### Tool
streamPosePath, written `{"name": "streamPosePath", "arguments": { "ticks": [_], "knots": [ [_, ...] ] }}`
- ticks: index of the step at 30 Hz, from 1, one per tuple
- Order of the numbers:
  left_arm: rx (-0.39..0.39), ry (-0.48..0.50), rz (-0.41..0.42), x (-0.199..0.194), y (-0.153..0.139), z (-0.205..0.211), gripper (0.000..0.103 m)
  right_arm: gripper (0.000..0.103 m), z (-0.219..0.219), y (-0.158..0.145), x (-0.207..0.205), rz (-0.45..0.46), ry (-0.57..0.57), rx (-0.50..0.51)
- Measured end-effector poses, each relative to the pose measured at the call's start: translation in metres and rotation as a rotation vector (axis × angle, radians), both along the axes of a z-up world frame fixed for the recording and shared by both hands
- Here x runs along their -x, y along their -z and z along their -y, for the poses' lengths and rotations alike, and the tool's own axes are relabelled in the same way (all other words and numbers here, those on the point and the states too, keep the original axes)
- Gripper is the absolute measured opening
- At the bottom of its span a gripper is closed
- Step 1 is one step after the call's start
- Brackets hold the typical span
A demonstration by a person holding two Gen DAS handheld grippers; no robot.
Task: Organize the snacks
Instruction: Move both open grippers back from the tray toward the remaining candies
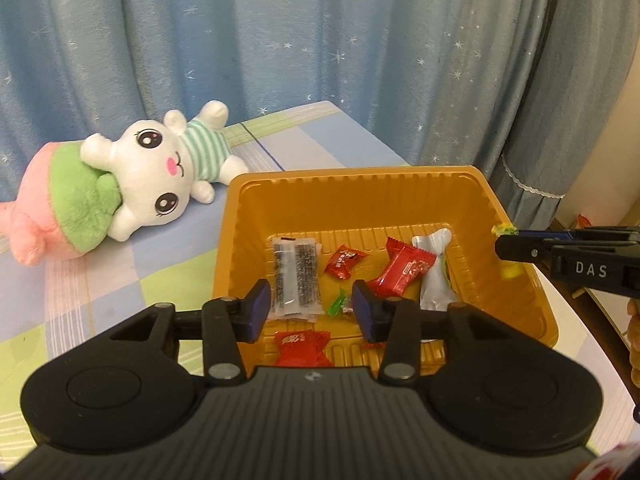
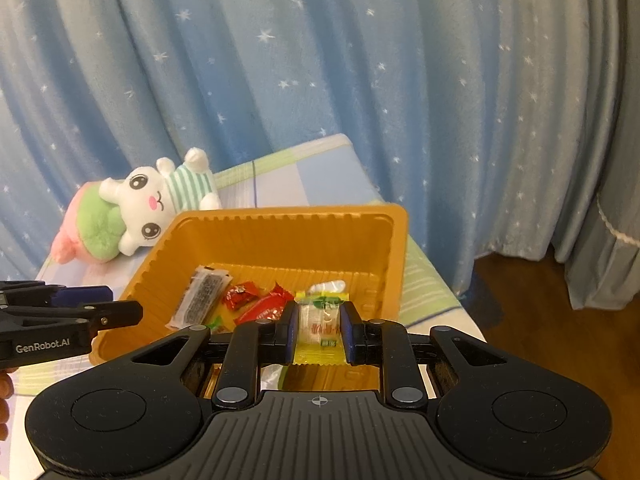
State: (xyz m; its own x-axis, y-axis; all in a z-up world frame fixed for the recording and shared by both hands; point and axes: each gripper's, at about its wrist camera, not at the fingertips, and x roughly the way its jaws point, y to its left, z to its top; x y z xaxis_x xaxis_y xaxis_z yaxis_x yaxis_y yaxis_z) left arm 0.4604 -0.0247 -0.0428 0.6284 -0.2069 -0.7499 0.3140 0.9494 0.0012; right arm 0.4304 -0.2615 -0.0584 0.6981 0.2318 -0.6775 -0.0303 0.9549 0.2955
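Note:
An orange plastic tray [image 1: 352, 196] [image 2: 280, 240] sits on the checked cloth and holds several wrapped snacks: a clear packet of dark seeds [image 1: 296, 276] [image 2: 200, 296], red candies [image 1: 400, 272] [image 2: 240, 294], a silver-white packet [image 1: 434, 272] and a small green candy [image 1: 336, 302]. My left gripper [image 1: 310, 312] hangs over the tray's near part, open, with nothing between its blue pads; a red packet [image 1: 302, 346] lies below it. My right gripper [image 2: 319, 330] is shut on a yellow and white snack packet [image 2: 320, 328] above the tray's near right side.
A white plush rabbit [image 1: 160, 168] [image 2: 152, 204] with a pink and green cushion lies on the cloth left of the tray. Blue starred curtains [image 1: 320, 40] hang behind. The right gripper [image 1: 560, 256] shows at the left wrist view's right edge. Brown floor [image 2: 540, 320] lies right of the table.

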Motion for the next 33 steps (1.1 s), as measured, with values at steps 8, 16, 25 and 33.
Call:
{"name": "streamPosePath", "arguments": {
  "ticks": [8,16,25,33],
  "knots": [
    [0.009,-0.026,0.005,0.015,-0.007,-0.008,0.051,0.046,0.001,-0.007,0.011,0.011,0.023,-0.028],
    [0.042,-0.027,0.025,0.045,-0.02,-0.014,0.065,0.067,0.005,-0.02,0.046,0.025,0.044,-0.057],
    [0.073,-0.054,0.032,0.087,-0.037,-0.031,0.069,0.076,-0.001,-0.036,0.092,0.034,0.046,-0.065],
    [0.083,-0.087,0.028,0.129,-0.049,-0.048,0.07,0.078,-0.015,-0.043,0.133,0.014,0.03,-0.078]
  ]
}}
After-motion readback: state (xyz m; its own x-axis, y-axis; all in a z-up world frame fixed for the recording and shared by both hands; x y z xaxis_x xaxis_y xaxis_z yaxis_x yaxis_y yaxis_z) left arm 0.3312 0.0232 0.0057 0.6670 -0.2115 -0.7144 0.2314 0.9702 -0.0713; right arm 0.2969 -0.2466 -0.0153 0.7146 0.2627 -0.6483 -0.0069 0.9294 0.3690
